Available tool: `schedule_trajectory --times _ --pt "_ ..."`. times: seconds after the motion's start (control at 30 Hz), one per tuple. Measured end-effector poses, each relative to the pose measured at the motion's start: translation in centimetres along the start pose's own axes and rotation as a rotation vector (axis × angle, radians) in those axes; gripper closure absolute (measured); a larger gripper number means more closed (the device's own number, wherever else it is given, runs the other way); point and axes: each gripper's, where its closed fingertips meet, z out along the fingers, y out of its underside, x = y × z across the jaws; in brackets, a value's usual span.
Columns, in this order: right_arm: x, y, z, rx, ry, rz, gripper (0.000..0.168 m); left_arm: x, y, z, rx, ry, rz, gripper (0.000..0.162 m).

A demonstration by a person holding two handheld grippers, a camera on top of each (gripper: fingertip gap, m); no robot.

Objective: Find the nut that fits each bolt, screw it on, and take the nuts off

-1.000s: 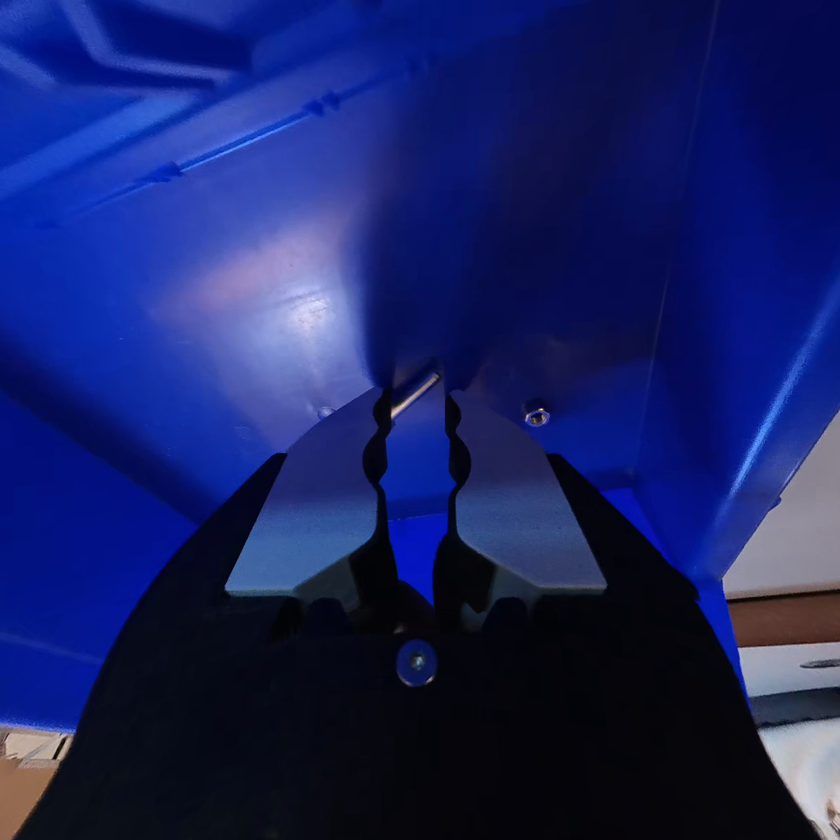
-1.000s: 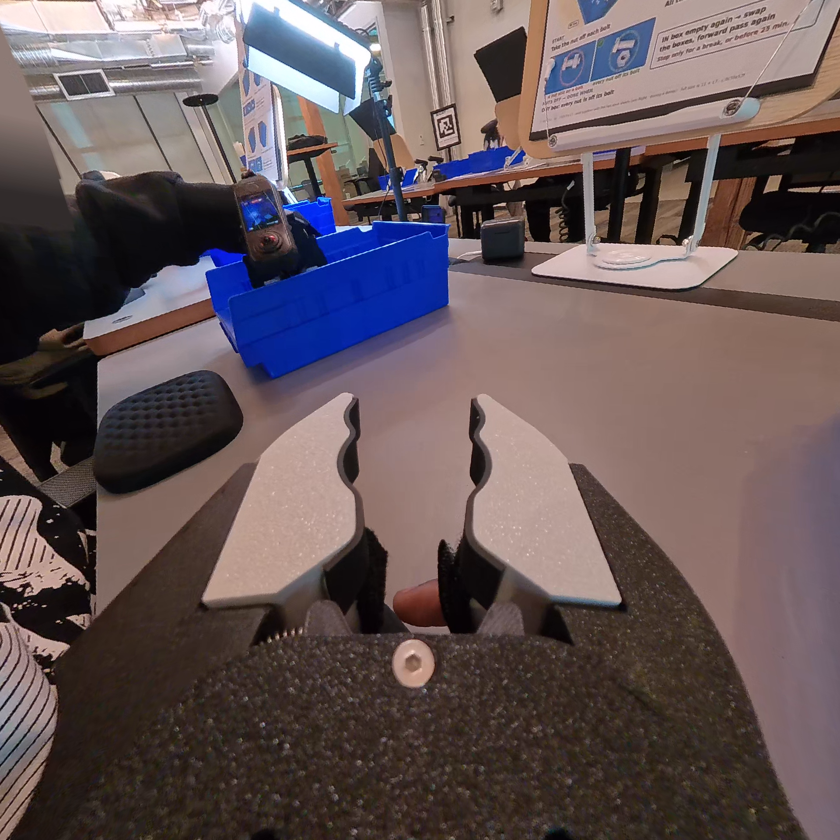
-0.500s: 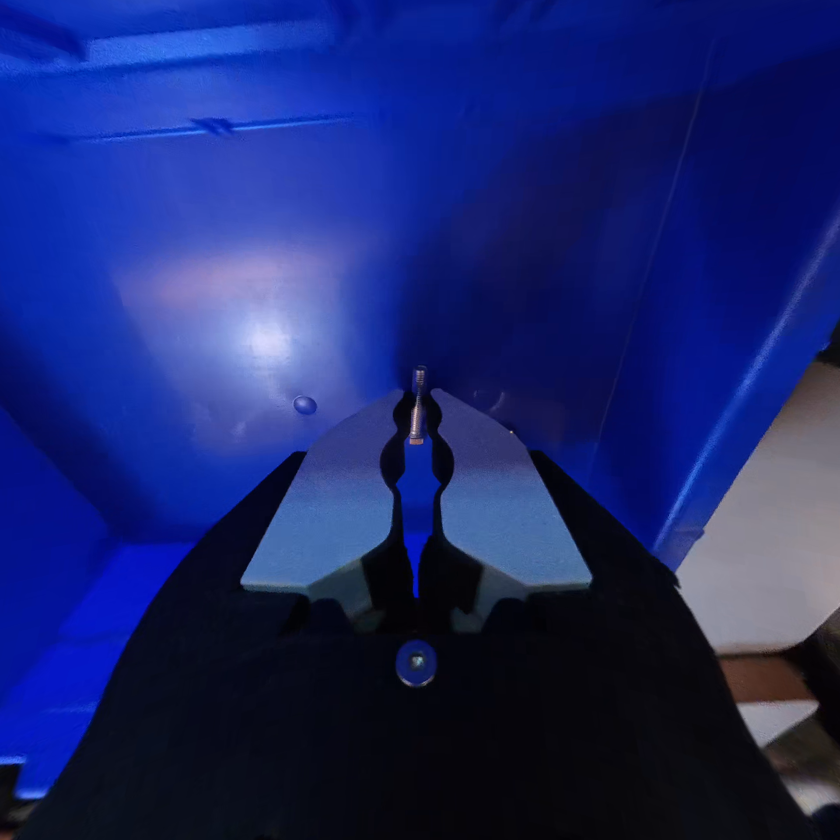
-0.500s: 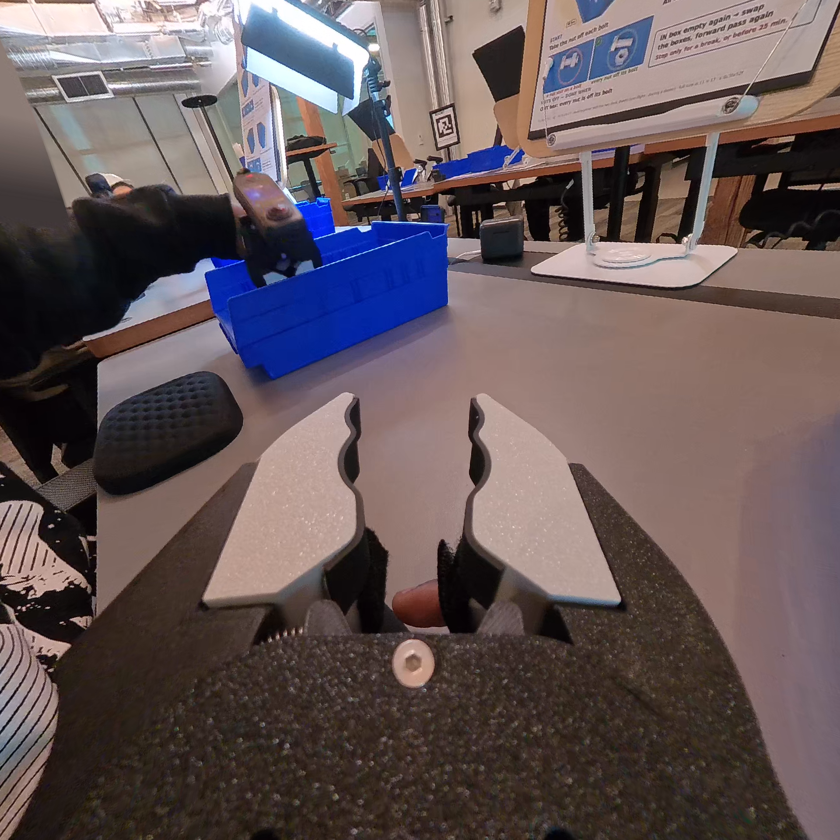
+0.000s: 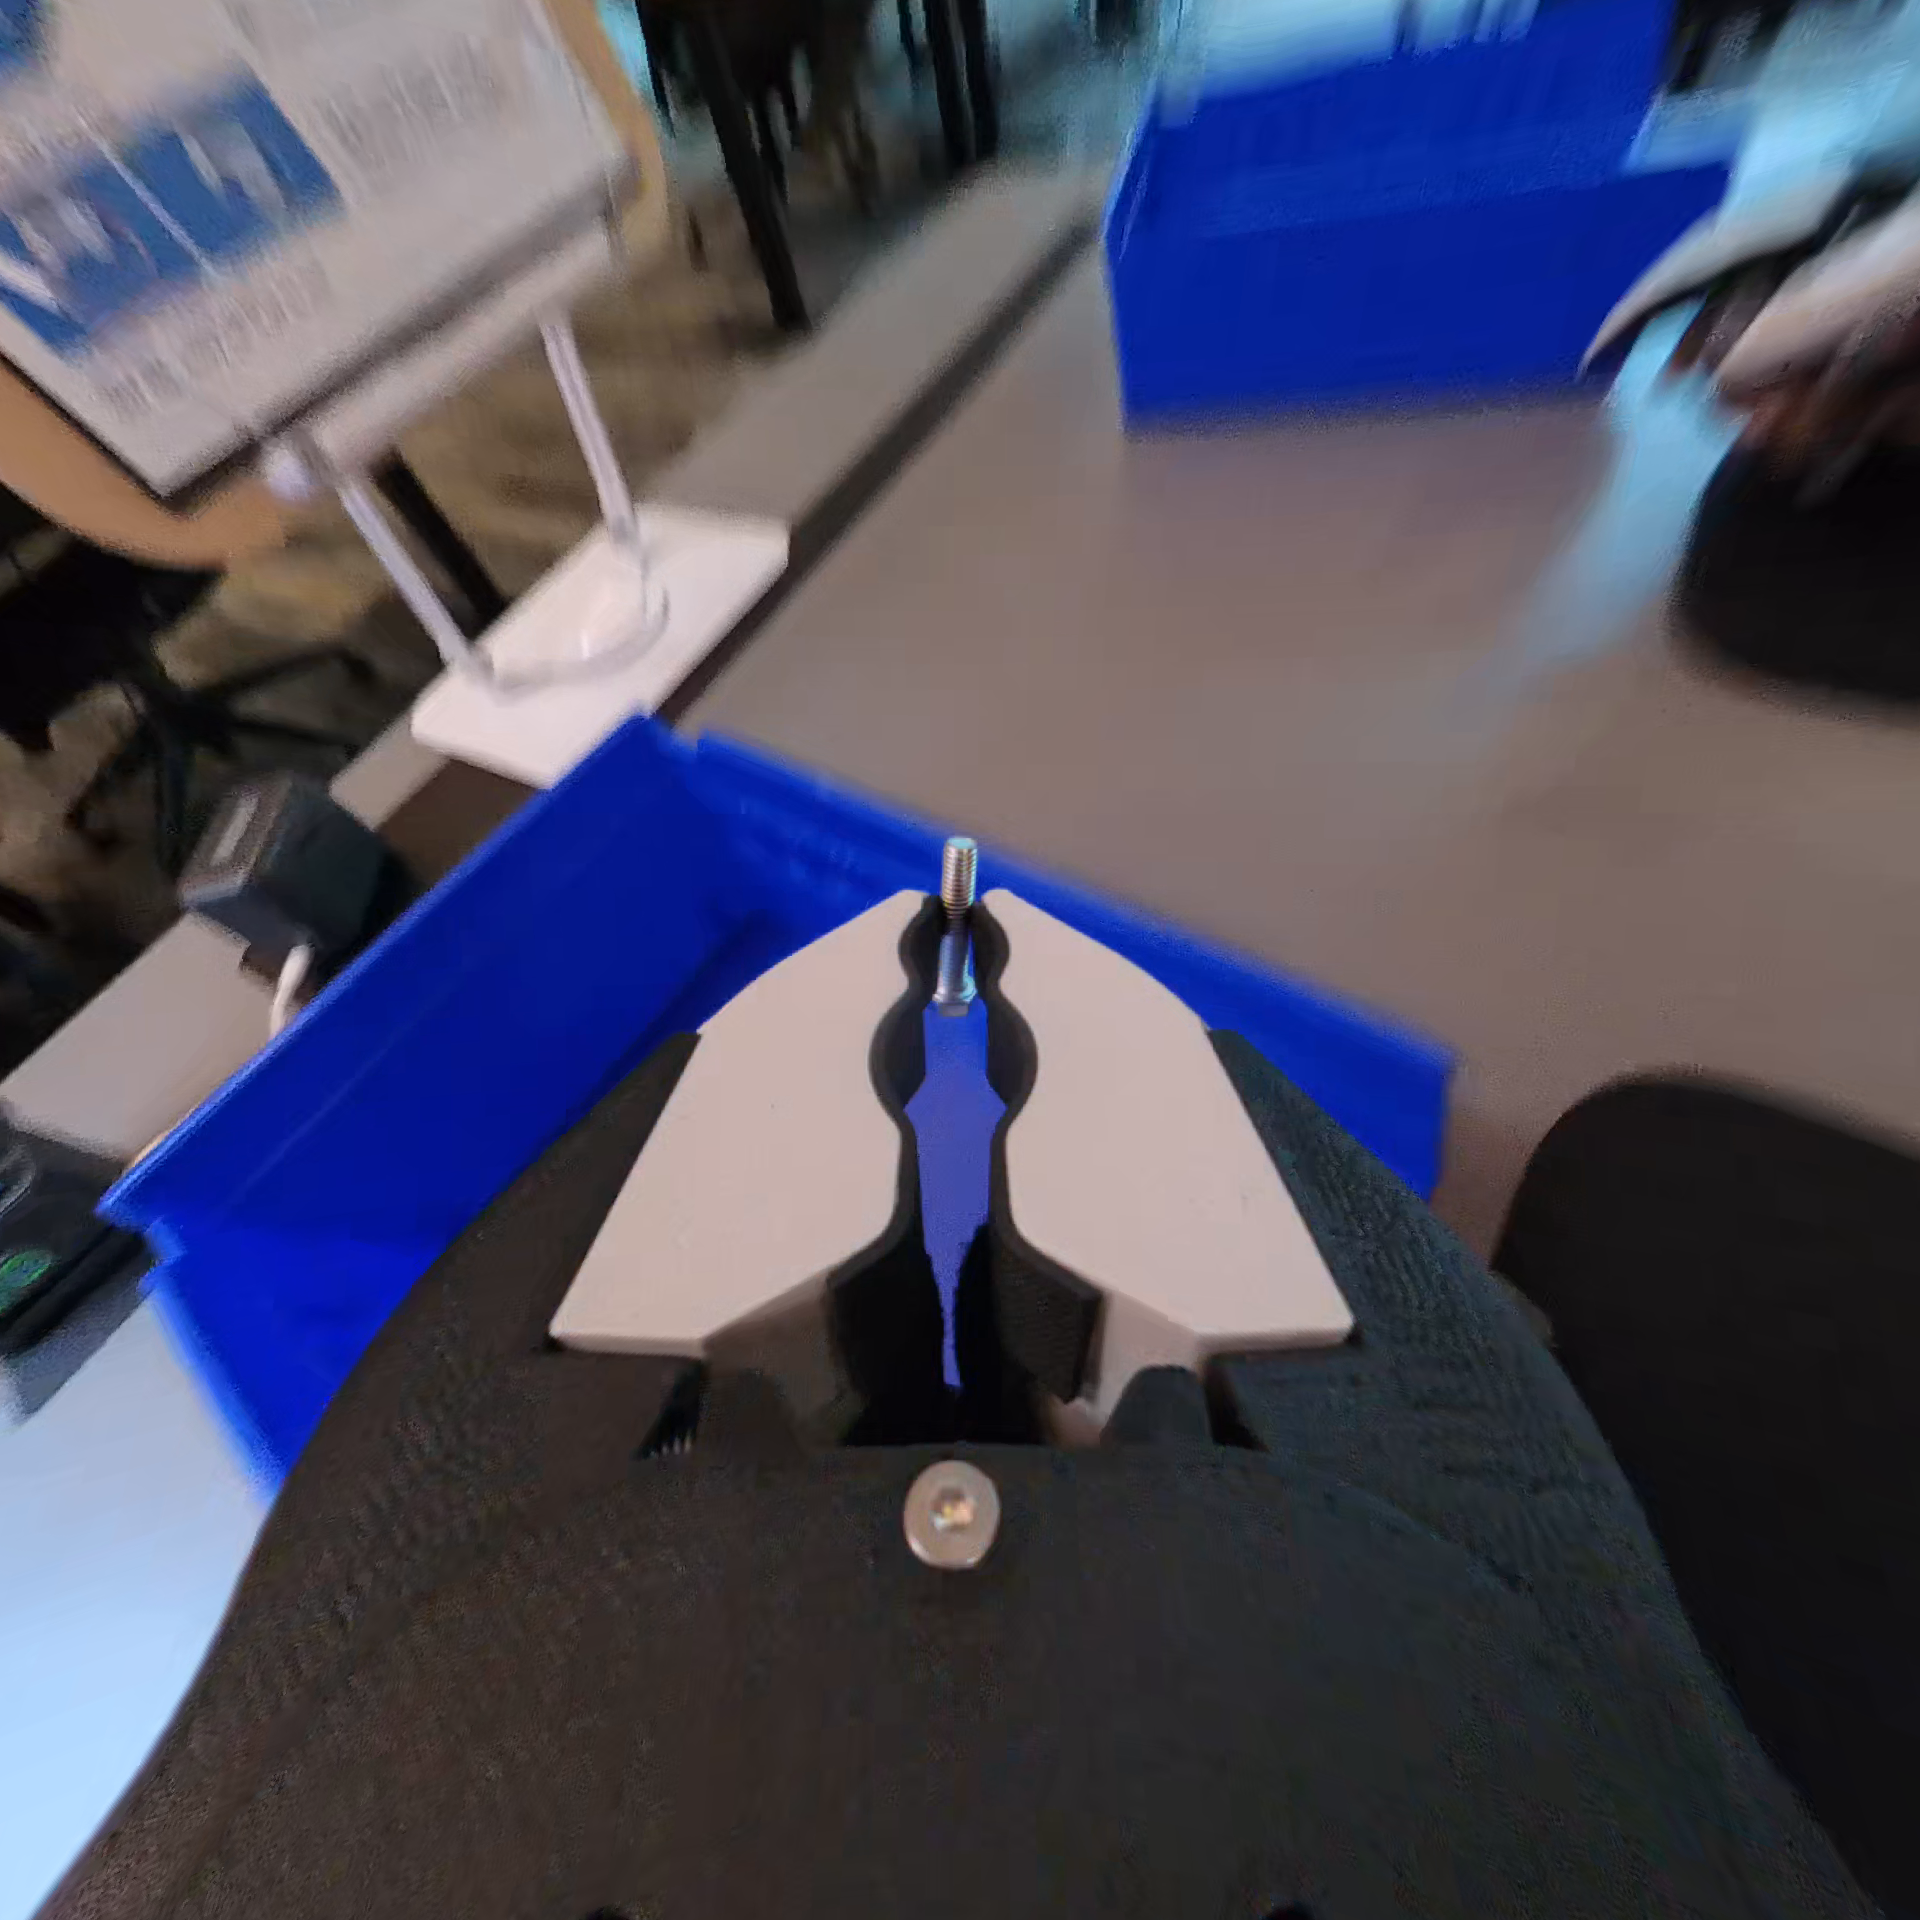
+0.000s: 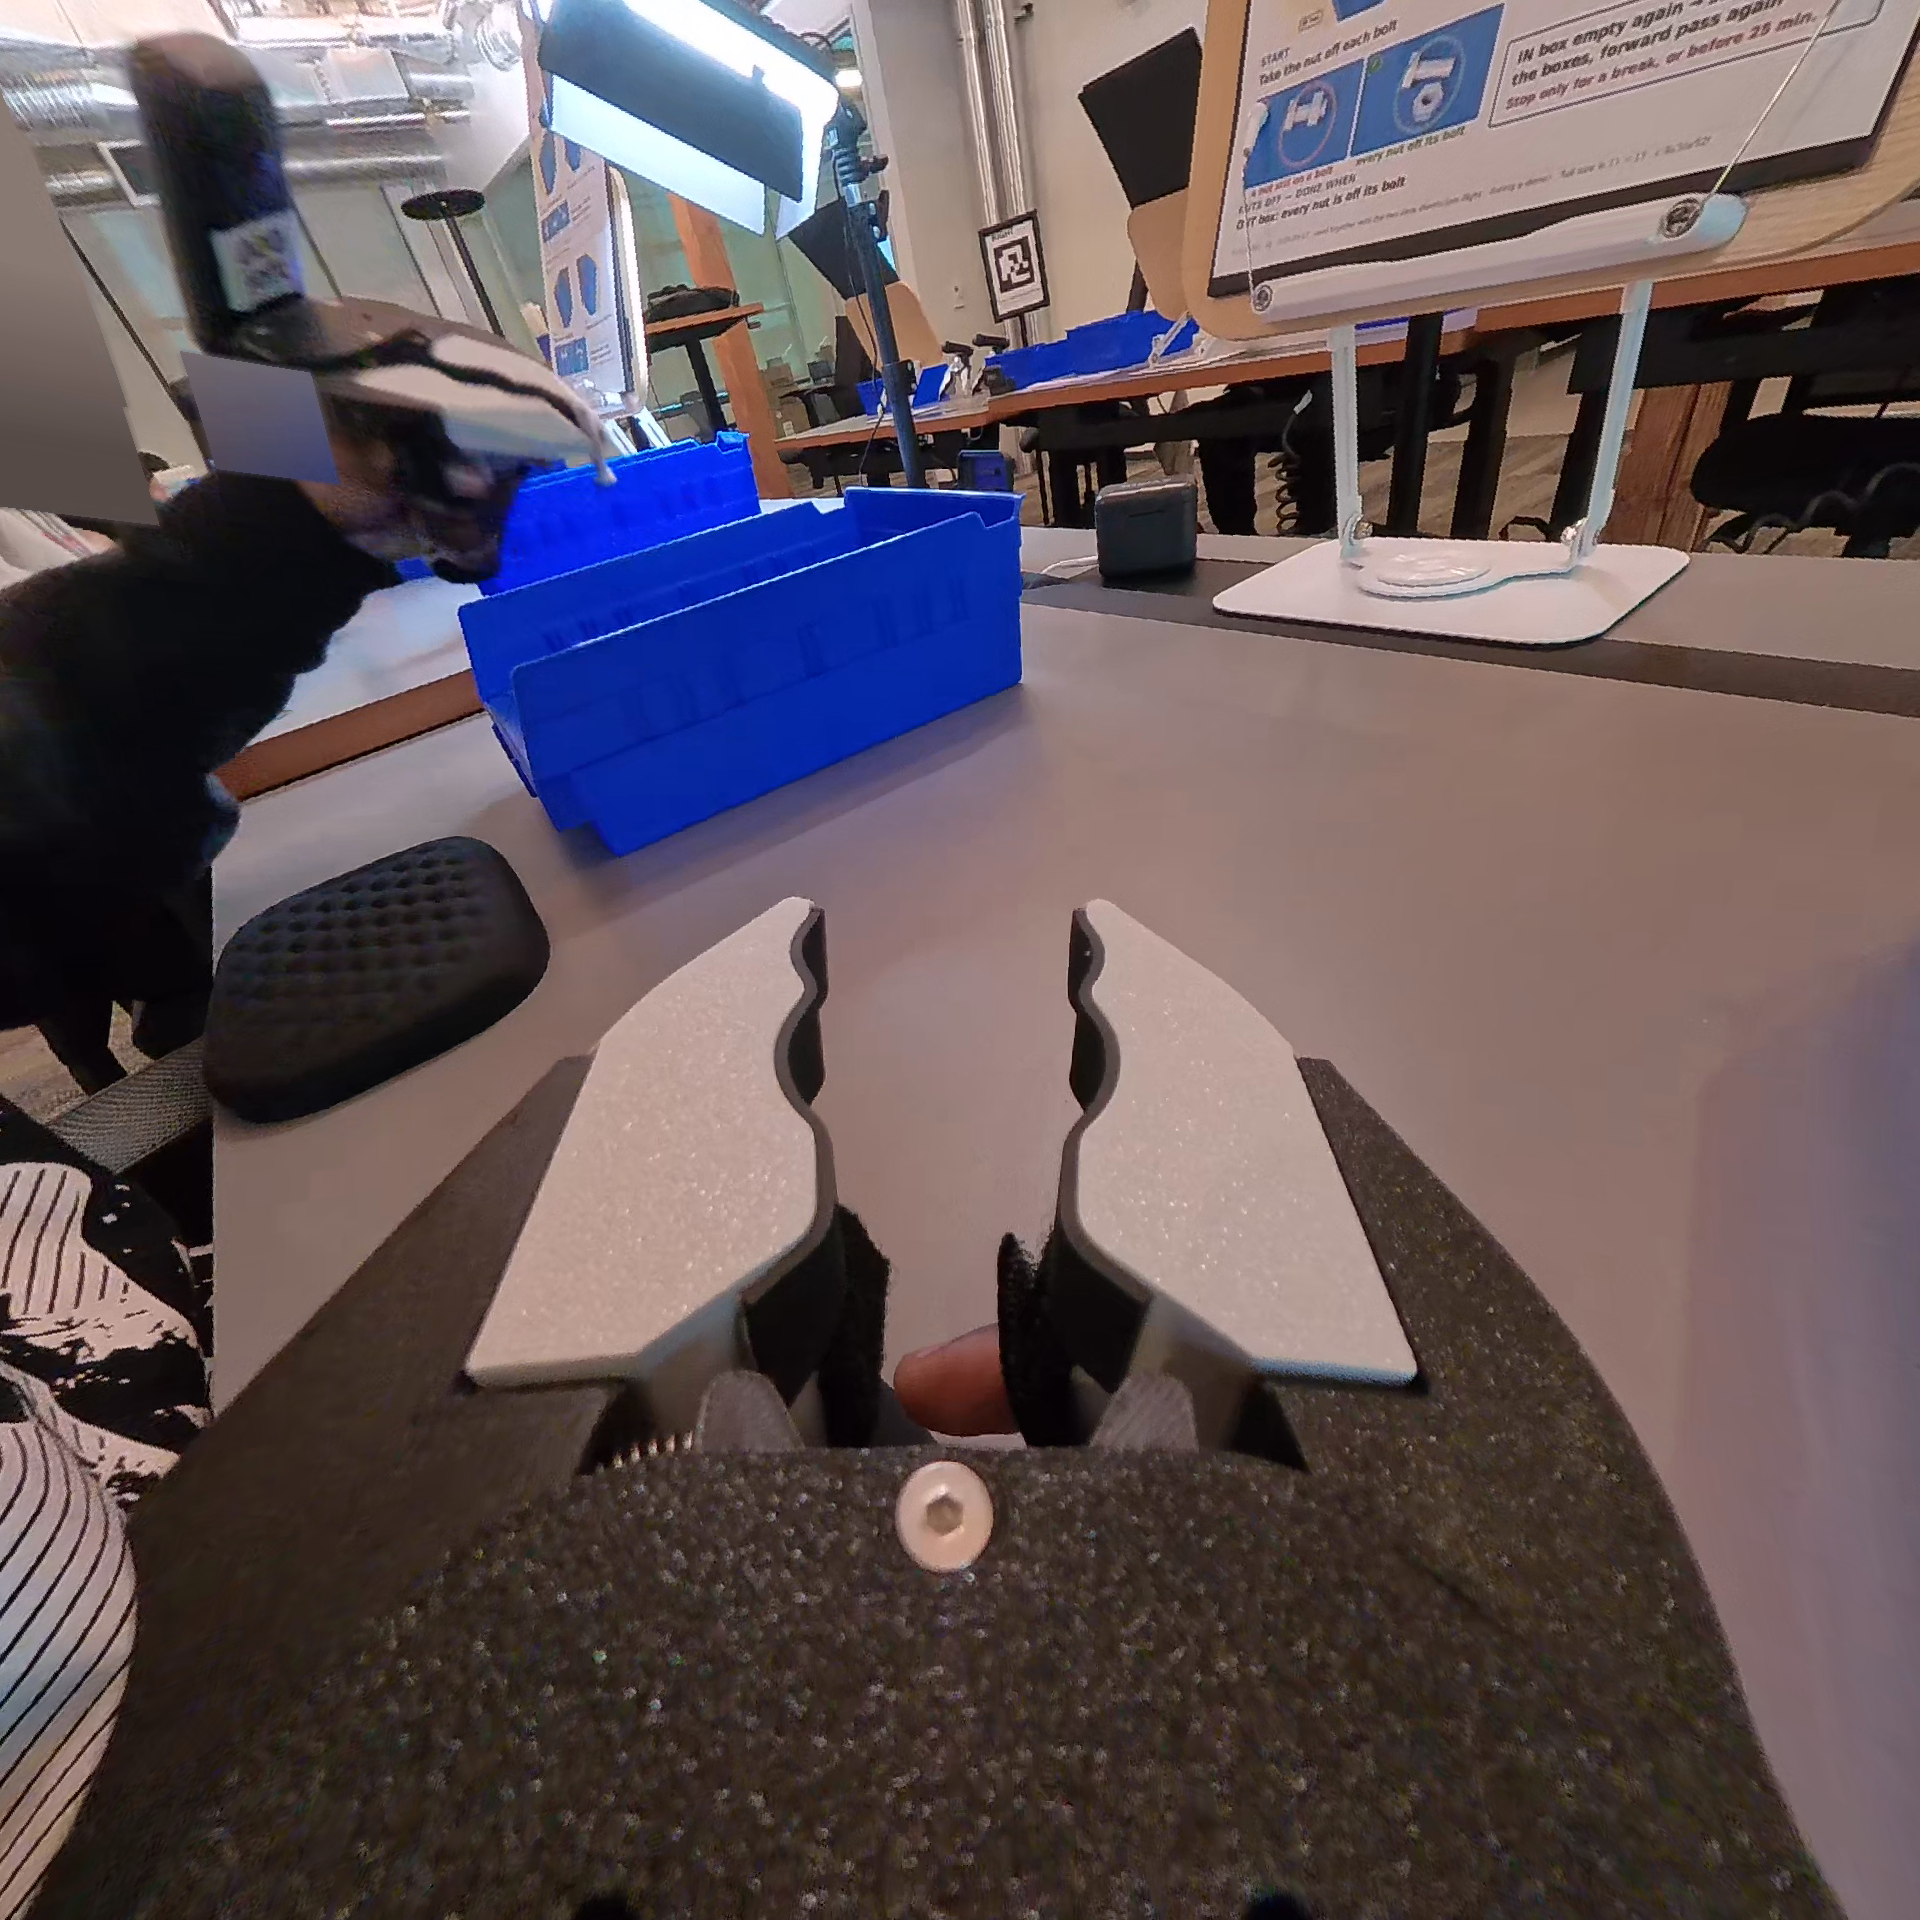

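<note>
My left gripper [image 5: 954, 902] is shut on a small silver bolt [image 5: 958, 862]. The bolt stands upright between the fingertips, threaded end out, raised above the blue bin [image 5: 499, 997]. In the right wrist view the left gripper [image 6: 587, 452] hangs above and left of the same bin [image 6: 748, 665], with the bolt [image 6: 603, 473] poking from its tips. My right gripper [image 6: 945, 925] is open and empty, low over the grey table [image 6: 1351, 883]. It shows blurred at the far right of the left wrist view [image 5: 1756, 260]. No nut is in view.
A second blue bin [image 5: 1351, 260] stands across the table. A black padded rest [image 6: 374, 966] lies left of the right gripper, and another one [image 5: 1745, 1403] lies beside the left gripper. A sign on a white stand [image 6: 1455, 592] and a small dark box [image 6: 1143, 530] stand at the table's far edge. Some 35 cm of space lies between my two pairs of fingers. The black padded rest [image 6: 374, 966] is about 25 cm from both grippers' fingertips.
My left gripper closed on the bolt inside the blue bin, lifted it out and swung up toward the table. The right gripper has stayed still and open.
</note>
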Motion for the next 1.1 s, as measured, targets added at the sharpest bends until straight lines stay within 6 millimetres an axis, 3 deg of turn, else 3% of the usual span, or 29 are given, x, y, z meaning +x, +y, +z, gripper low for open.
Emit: schedule_trajectory --times 0.07,0.17,0.37,0.5,0.63,0.73,0.8,0.97,1.1 --pt "0.0 0.0 0.0 -0.003 0.001 -0.002 0.123 2.4 -3.4 -0.7 0.193 0.025 -0.069 0.156" --pt "-0.1 0.1 0.1 -0.007 0.0 -0.007 0.124 6.4 -6.6 -1.2 0.385 0.1 -0.139 0.156" --pt "-0.2 0.2 0.1 -0.016 -0.001 -0.021 0.124 13.2 -8.6 0.0 0.58 0.131 -0.186 0.156" --pt "-0.4 0.3 0.2 -0.021 -0.008 -0.027 0.125 17.0 -8.1 2.5 0.626 0.136 -0.196 0.156" --pt "-0.9 0.4 0.3 -0.029 -0.025 -0.059 0.125 19.9 -5.7 5.9 0.553 0.179 -0.203 0.156" --pt "-2.2 0.5 0.5 -0.05 -0.05 -0.14 0.132 21.5 -4.5 7.3 0.511 0.234 -0.206 0.156" --pt "-3.9 0.2 1.0 -0.041 -0.085 -0.184 0.137 22.5 -3.9 7.8 0.476 0.252 -0.168 0.156" --pt "-10.9 -0.9 3.2 0.027 -0.294 -0.098 0.146 23.2 -3.4 8.6 0.424 0.204 -0.081 0.156" --pt "-13.3 -0.4 5.0 -0.018 -0.295 -0.166 0.149 23.5 -3.1 9.0 0.397 0.184 -0.045 0.156"
